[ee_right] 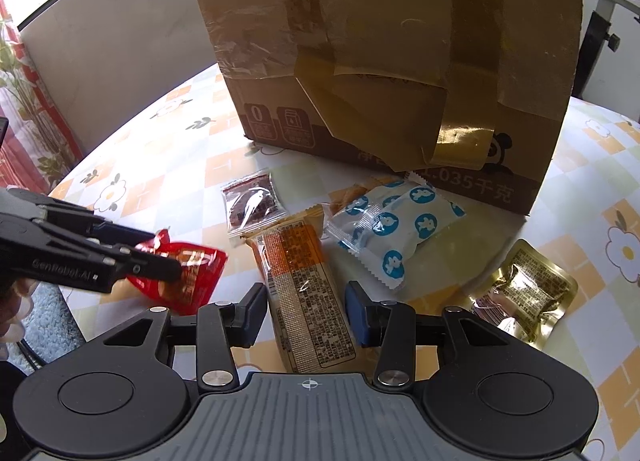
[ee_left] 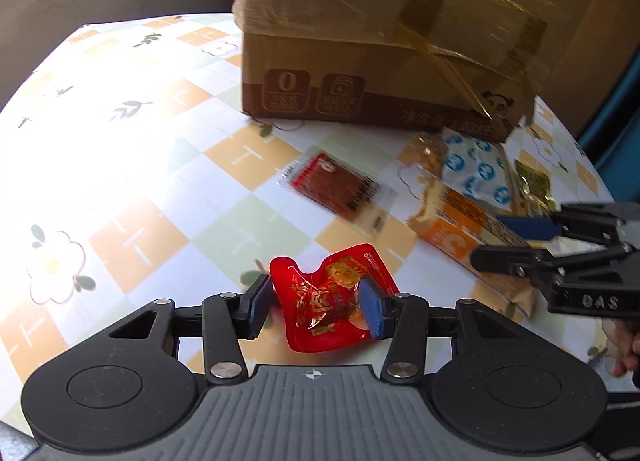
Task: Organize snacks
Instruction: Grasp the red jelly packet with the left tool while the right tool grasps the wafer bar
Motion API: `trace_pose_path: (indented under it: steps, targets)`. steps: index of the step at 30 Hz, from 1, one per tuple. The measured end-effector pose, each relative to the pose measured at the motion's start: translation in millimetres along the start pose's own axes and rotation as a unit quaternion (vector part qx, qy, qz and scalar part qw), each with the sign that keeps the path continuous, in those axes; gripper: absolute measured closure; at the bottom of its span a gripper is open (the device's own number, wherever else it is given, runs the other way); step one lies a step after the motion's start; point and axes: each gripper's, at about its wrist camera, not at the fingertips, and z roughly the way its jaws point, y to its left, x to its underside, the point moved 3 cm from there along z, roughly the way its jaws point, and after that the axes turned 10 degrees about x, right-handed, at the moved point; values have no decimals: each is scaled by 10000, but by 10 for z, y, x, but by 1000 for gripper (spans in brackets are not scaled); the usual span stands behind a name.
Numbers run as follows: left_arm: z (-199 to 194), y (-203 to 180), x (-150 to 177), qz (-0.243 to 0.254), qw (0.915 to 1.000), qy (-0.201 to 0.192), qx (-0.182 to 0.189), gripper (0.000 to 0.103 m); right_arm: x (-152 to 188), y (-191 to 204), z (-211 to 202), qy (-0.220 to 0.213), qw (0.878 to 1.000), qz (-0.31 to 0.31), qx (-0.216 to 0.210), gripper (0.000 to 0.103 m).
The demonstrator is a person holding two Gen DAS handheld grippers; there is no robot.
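Observation:
A crumpled red snack packet (ee_left: 320, 301) lies on the checked tablecloth (ee_left: 140, 181). My left gripper (ee_left: 316, 303) is shut on it, both blue pads pressing its buckled sides. From the right wrist the same red packet (ee_right: 192, 273) shows under the left gripper (ee_right: 148, 251). A long orange snack bar packet (ee_right: 304, 281) lies lengthwise between the fingers of my right gripper (ee_right: 306, 313), which is shut on its two long edges. In the left wrist view, the right gripper (ee_left: 516, 239) straddles that orange packet (ee_left: 460, 229).
A taped cardboard box (ee_right: 400, 41) stands just behind the snacks. In front of it lie a clear packet with dark filling (ee_right: 252, 205), a white packet with blue dots (ee_right: 396, 225) and a gold foil packet (ee_right: 524, 293). The table's rounded edge (ee_right: 68, 181) falls away at left.

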Motion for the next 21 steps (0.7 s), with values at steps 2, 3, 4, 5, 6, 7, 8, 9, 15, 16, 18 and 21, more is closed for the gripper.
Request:
trace_pose_path:
  steps: [2,3,4,5,6,7,8,9,15,16,18,21]
  targets:
    - [24,94,-76,-90,9999,-107,-77,53,4,-1,2,-7,10000,35,-2,63]
    - [36,138,-115,-132,9997,-173,-125,53,7,-1,2,-9,10000,53,-4,63]
    - [46,185,-153,-179,9994,-244,-196,53,12,0,4,-8,10000,66,-6,63]
    - [58,229,-186,-229,9990,-300,-240,52,15,2,4,-10,10000,76,-5,63]
    - [65,275,-222,-327,9986,-347,-248,52,20,5,3,-15,10000,83,-2,63]
    - [68,303,-241,-408,9982,-373,-217,52,25,4,1,-20,10000,91,-1,63]
    - [64,311,-257,-440,9981,-367,-211,51,29,6,-2,-25,9999,104,-1,63]
    - [65,290,-252,-396,9983,-360,-237,50,32,4,-4,-31,9999,119,-5,63]
    - [90,149,-177,-30,9977,-453,-500,44,37,6,36,-13,9998,201,-25,63]
    - [88,141,-165,-32,9975,-493,-514,46,34,15,41,-11,9998,196,-25,63]
    - [36,147,-145,-170,9969,-671,-384,57,24,21,35,-21,9998,168,-38,64]
    - [-113,110,-157,-66,9948,-961,-322,87,7,16,-19,-83,9995,225,-214,66]
